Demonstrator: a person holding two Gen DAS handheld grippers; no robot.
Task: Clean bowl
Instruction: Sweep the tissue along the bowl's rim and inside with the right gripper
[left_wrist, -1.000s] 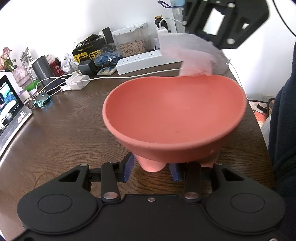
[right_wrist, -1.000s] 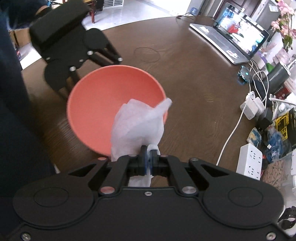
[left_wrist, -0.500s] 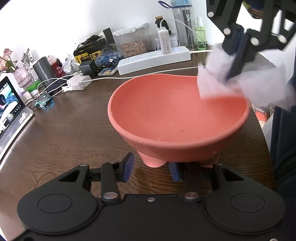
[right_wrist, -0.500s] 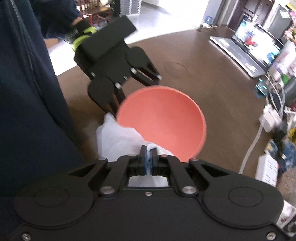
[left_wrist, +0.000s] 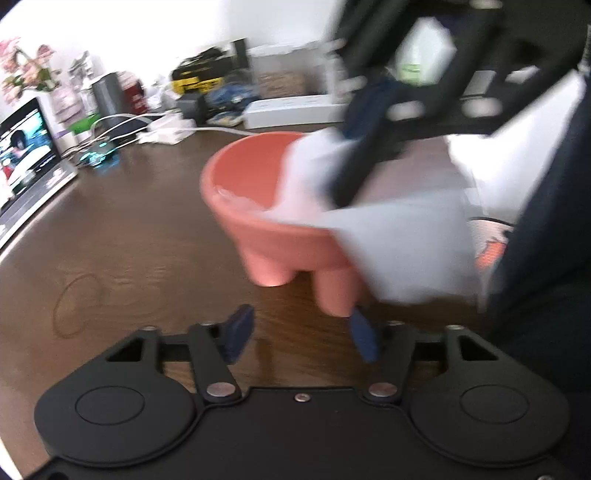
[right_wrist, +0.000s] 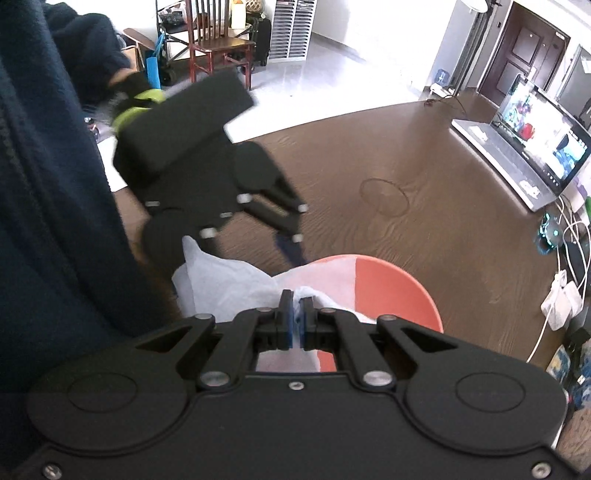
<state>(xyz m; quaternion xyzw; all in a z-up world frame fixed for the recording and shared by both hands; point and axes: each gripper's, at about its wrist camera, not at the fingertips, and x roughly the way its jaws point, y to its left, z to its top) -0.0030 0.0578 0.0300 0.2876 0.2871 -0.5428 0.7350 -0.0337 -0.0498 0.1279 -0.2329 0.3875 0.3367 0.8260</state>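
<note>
A salmon-pink footed bowl (left_wrist: 258, 206) stands on the dark wooden table (left_wrist: 147, 240); it also shows in the right wrist view (right_wrist: 391, 291). My right gripper (right_wrist: 296, 317) is shut on a white tissue (right_wrist: 229, 284) and holds it at the bowl's near rim. In the left wrist view the tissue (left_wrist: 399, 236) drapes over the bowl's right side, under the right gripper (left_wrist: 347, 177). My left gripper (left_wrist: 299, 332) is open and empty, just short of the bowl's feet. The left view is blurred.
A laptop (right_wrist: 517, 147) sits at the table's far side, also in the left view (left_wrist: 29, 162). Chargers, cables, a power strip (left_wrist: 295, 107) and boxes crowd the wall edge. The person's dark blue jacket (right_wrist: 48, 184) is close by.
My left gripper has drawn back from the bowl's feet, which it flanked before. My right gripper has brought the tissue from above the far rim down into the bowl's right side.
</note>
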